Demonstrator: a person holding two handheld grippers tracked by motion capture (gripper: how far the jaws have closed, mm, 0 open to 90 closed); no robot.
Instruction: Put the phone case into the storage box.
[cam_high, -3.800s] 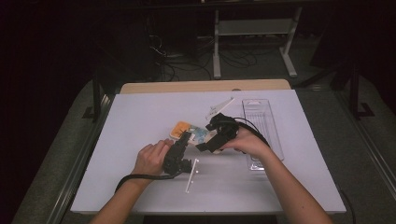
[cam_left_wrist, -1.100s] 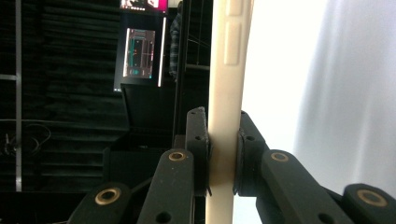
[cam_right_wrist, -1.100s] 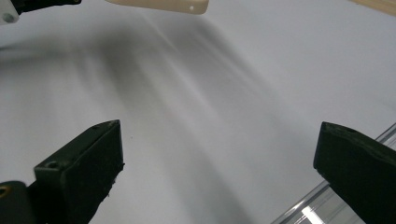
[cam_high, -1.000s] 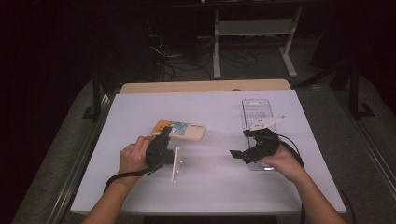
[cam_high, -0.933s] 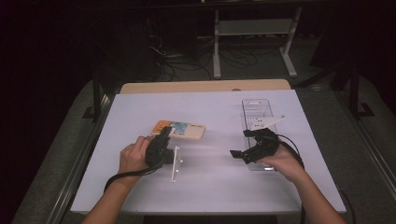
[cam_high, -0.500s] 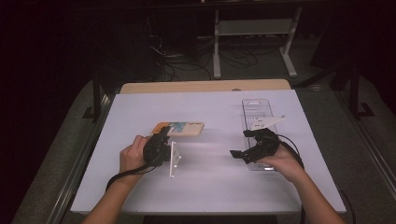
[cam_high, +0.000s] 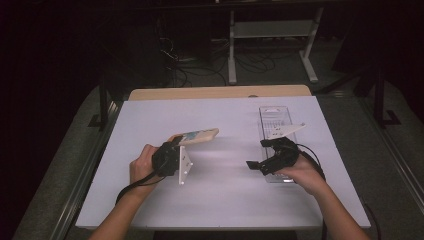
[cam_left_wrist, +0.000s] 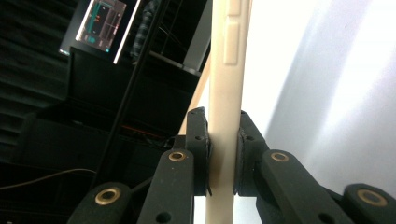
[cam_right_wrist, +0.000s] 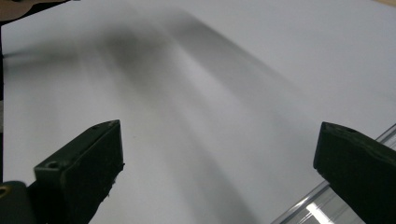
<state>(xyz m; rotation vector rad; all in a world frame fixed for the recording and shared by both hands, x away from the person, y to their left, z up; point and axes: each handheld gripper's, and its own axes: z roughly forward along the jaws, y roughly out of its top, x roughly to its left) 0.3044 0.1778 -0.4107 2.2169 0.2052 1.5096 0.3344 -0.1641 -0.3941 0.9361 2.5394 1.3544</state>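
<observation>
The left gripper (cam_high: 172, 152) is clamping a cream phone case (cam_high: 199, 136) by 1 edge, holding it tilted above the white table (cam_high: 220, 200). With so thin a bite, the case is risking slipping or twisting free. The right gripper (cam_high: 260, 160) is resting wide apart and bare beside the clear tray (cam_high: 274, 116).

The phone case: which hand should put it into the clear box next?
Probably the left. The left gripper already clamps the phone case by its edge. The right gripper is open with nothing in it, resting by the clear box, so it could steady that instead.
</observation>
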